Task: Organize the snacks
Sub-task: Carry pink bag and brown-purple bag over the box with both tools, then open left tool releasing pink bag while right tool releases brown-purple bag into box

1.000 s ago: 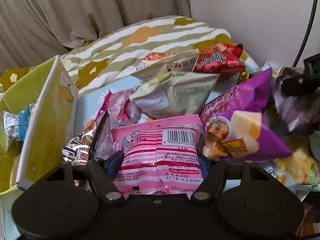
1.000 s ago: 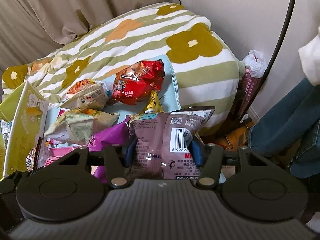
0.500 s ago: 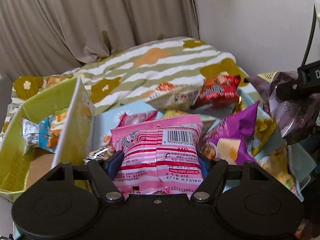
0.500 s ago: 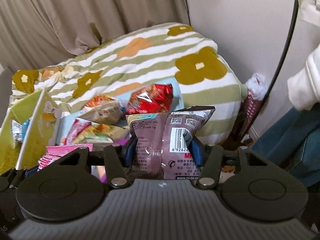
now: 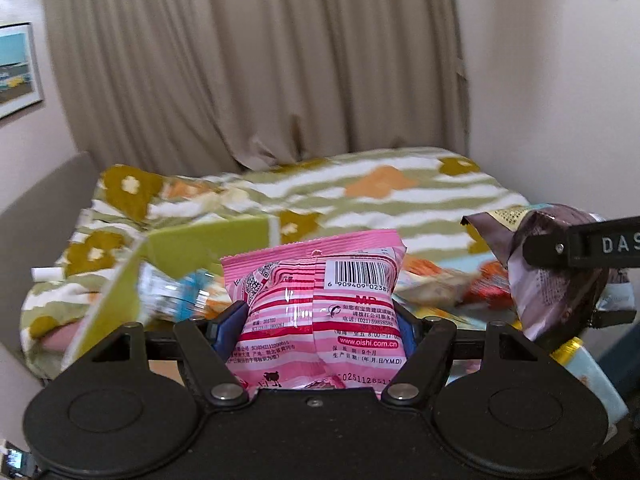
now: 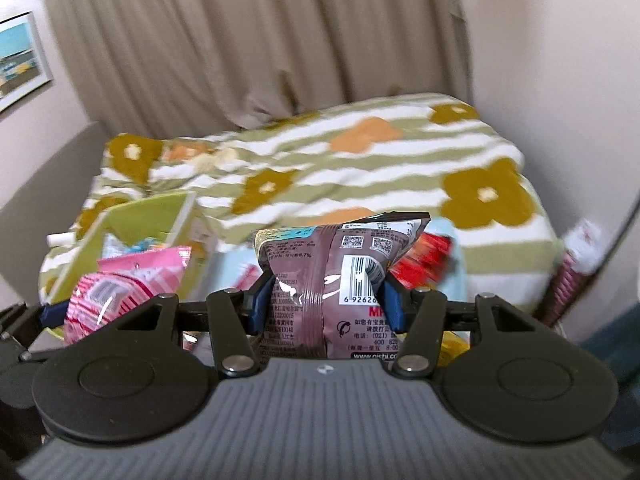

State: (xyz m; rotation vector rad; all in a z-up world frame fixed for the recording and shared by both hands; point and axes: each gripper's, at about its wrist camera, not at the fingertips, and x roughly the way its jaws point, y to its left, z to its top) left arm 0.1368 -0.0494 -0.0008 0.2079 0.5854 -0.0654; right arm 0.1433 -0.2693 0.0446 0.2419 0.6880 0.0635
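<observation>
A snack bag pinched in each of my grippers

My left gripper clamps the pink bag, my right gripper the brown bag; beyond lie the green box and the floral blanket

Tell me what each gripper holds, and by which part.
Left gripper: pink snack bag, clamped across its lower half. Right gripper: brown snack bag, likewise.

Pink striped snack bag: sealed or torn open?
Sealed, as far as shown: the pink striped snack bag looks puffed, top crimp intact, clamped in the left gripper. Bottom edge hidden.
</observation>
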